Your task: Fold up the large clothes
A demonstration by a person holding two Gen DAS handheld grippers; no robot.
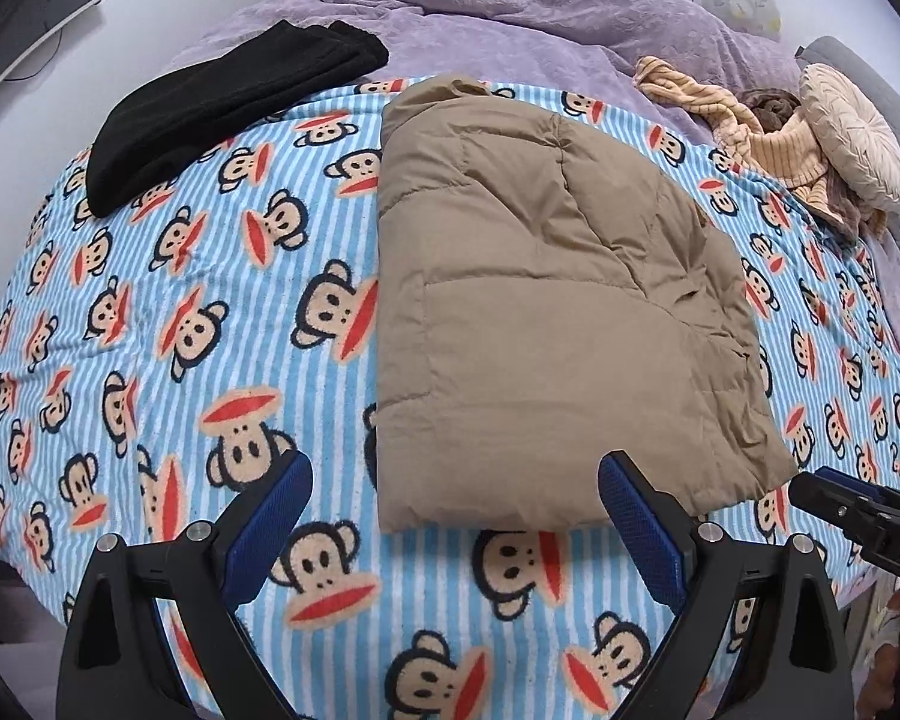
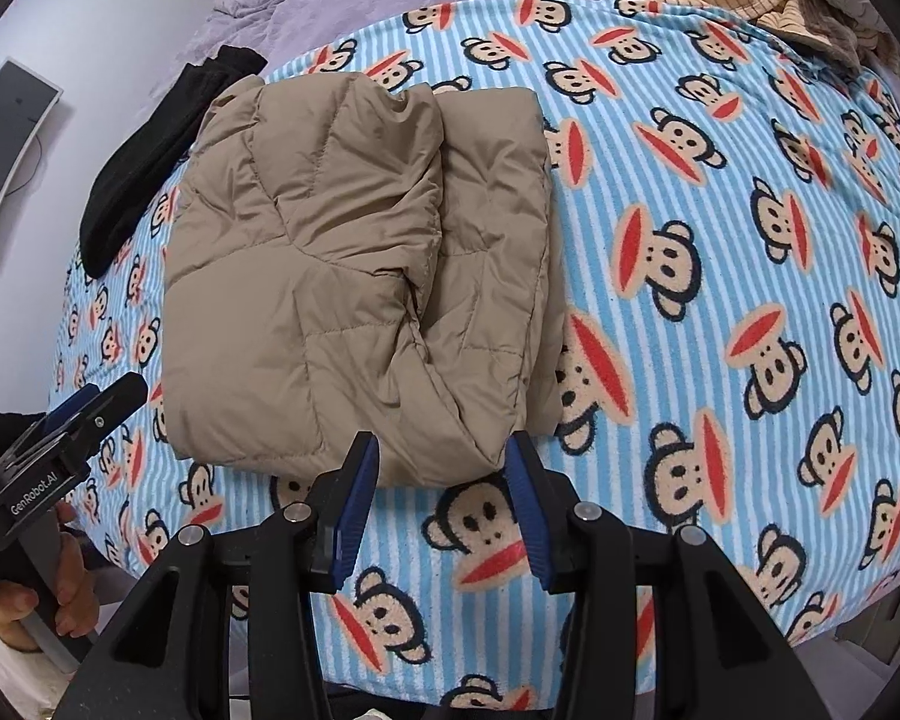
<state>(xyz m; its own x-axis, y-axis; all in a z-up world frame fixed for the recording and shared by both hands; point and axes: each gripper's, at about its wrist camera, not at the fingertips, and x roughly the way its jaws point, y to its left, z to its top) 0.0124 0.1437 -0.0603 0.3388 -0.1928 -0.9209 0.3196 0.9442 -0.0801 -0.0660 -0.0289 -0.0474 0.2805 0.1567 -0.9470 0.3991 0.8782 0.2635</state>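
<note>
A tan quilted jacket lies folded into a thick packet on the blue striped monkey-print blanket. In the right wrist view the same jacket shows its folded sleeve layers on top. My left gripper hangs above the jacket's near edge, jaws wide open and empty. My right gripper stands open just above the jacket's near corner, nothing between its blue pads. Each gripper shows at the edge of the other's view: the right gripper and the left gripper, held by a hand.
A folded black garment lies at the blanket's far left. A purple fleece cover spreads behind. Striped beige clothes and a round cream cushion are piled at the far right. A monitor stands by the left wall.
</note>
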